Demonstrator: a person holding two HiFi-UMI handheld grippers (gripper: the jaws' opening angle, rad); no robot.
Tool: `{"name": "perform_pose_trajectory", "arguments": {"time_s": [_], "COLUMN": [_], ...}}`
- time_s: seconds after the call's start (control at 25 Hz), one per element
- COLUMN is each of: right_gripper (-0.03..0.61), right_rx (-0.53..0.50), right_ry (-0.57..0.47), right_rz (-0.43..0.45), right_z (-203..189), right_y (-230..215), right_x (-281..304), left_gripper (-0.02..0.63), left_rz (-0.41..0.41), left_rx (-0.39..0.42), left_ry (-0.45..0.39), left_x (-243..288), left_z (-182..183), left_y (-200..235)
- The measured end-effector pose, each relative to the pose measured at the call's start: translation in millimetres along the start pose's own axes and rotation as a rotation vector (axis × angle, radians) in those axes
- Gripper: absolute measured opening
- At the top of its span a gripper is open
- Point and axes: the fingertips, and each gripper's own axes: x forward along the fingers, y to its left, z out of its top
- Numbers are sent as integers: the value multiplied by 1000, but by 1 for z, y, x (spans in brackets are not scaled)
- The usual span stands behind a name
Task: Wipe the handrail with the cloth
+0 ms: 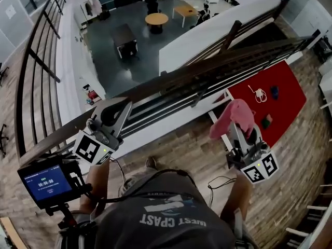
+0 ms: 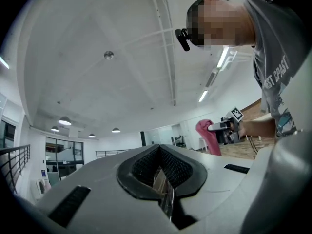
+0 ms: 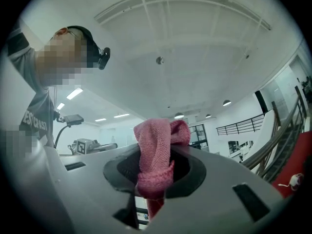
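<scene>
The dark wooden handrail [image 1: 207, 66] runs diagonally across the head view, from lower left to upper right, above thin metal bars. My right gripper [image 1: 239, 131] is on the near side of it, below the rail, pointing up. It is shut on a pink cloth [image 1: 233, 119] that bunches over the jaws [image 3: 155, 150]. My left gripper [image 1: 115, 113] sits close against the rail at the left, also tilted upward. Its jaws are together with nothing between them [image 2: 163, 179]. The left gripper view looks across at the cloth [image 2: 207, 135] and the ceiling.
A small monitor with a blue screen [image 1: 45, 183] is mounted at my lower left. Beyond the rail is a drop to a lower floor with tables [image 1: 155, 19]. A red mat [image 1: 270, 97] with small items lies on the wood floor at right, and a cable [image 1: 218, 183] trails near my feet.
</scene>
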Motion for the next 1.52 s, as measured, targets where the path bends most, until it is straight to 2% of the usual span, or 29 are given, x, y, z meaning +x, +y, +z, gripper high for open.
{"name": "perform_pose_trajectory", "arguments": {"time_s": [0.08, 0.16, 0.32, 0.4, 0.44, 0.56, 0.64, 0.72, 0.84, 0.96, 1.08, 1.2, 1.4, 1.48, 1.52], "right_gripper": [72, 72, 72, 72, 72, 72, 72, 72, 72, 72, 72, 72, 72, 72, 72], "right_rx": [47, 84, 117, 117, 114, 97, 63, 1, -93, -89, -59, -53, -125, -165, -181], "right_ry": [5, 49, 145, 168, 177, 218, 265, 339, 484, 598, 601, 578, 562, 563, 571], "right_rz": [14, 22, 41, 61, 75, 95, 58, -10, -64, -48, -38, -92, -329, -322, -273], "right_z": [-18, -35, -59, -61, -64, -91, -117, -158, -249, -362, -448, -483, -507, -506, -506], "right_y": [-57, -82, -82, -108, -138, -264, -308, -327, -350, -363, -377, -399, -465, -452, -432], "right_x": [48, 67, 81, 97, 99, 77, 72, 79, 96, 108, 139, 178, 217, 227, 233], "left_gripper": [5, 6, 6, 6, 6, 6, 6, 6, 6, 6, 6, 6, 6, 6, 6], "left_rz": [-21, -37, 3, 48, 67, 137, 183, 210, 233, 243, 263, 293, 307, 309, 309], "left_rx": [-13, -30, -14, 6, 7, 16, 20, 16, -33, -129, -224, -286, -323, -341, -349], "left_ry": [6, 9, 54, 57, 61, 80, 76, 68, 93, 170, 239, 288, 366, 380, 384], "left_x": [62, 89, 69, 78, 99, 193, 216, 214, 210, 211, 209, 192, 171, 167, 166], "left_z": [-28, -33, -22, -18, -21, -46, -54, -56, -75, -133, -201, -228, -248, -252, -253], "left_y": [35, 45, 61, 74, 69, 29, 18, 18, 8, -18, -39, -48, -58, -63, -66]}}
